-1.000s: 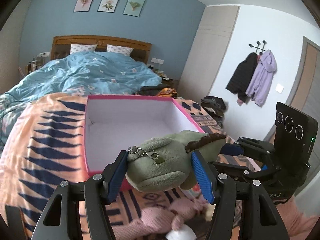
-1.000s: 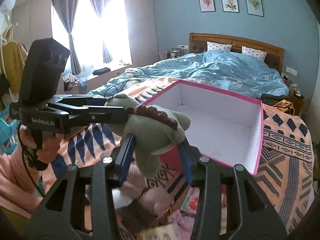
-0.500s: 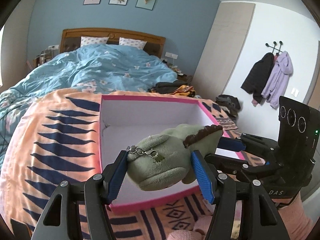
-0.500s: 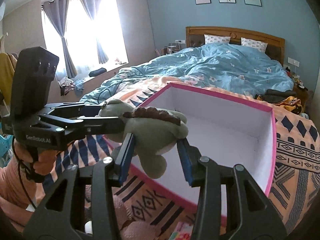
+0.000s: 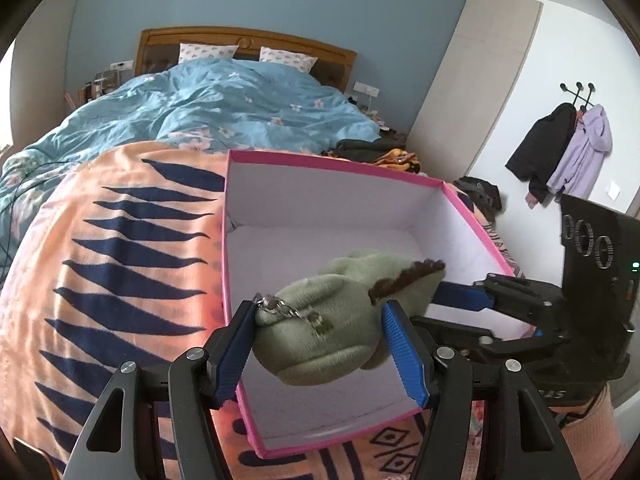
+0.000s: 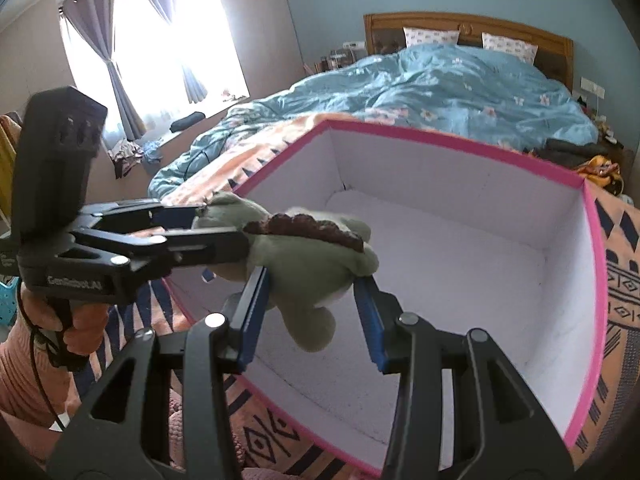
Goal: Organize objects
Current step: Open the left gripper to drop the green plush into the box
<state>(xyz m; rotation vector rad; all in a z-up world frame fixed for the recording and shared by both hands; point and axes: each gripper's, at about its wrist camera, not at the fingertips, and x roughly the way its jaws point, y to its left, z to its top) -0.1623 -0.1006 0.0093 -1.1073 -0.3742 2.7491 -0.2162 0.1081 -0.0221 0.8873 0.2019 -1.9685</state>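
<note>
You hold the green plush toy [image 5: 332, 328] clenched between both pairs of tongs: the left tongs [image 5: 320, 350] grip its broad head end, where a small metal chain [image 5: 286, 308] hangs, and the right tongs [image 6: 310, 316] pinch its body just below the brown ridge [image 6: 312, 228] along its back. Neither grip has loosened over the last second.

What has changed is where the toy sits against the pink box [image 5: 240, 400]. A second ago it hung in front of the box's near wall, above the clutter at the foot of the bed. Now you have carried it forward and a little down, so it hangs over the box's white inside [image 6: 460, 264], clear of the rim and not touching the floor of the box. The box itself has not shifted on the orange patterned blanket [image 5: 120, 280].

For the task, this looks like the carry nearly finished. The box appears empty, so the toy has plenty of room. What seems left is to lower it closer to the bottom and release both tongs together, so that one end does not drag the toy back over the wall.
</note>
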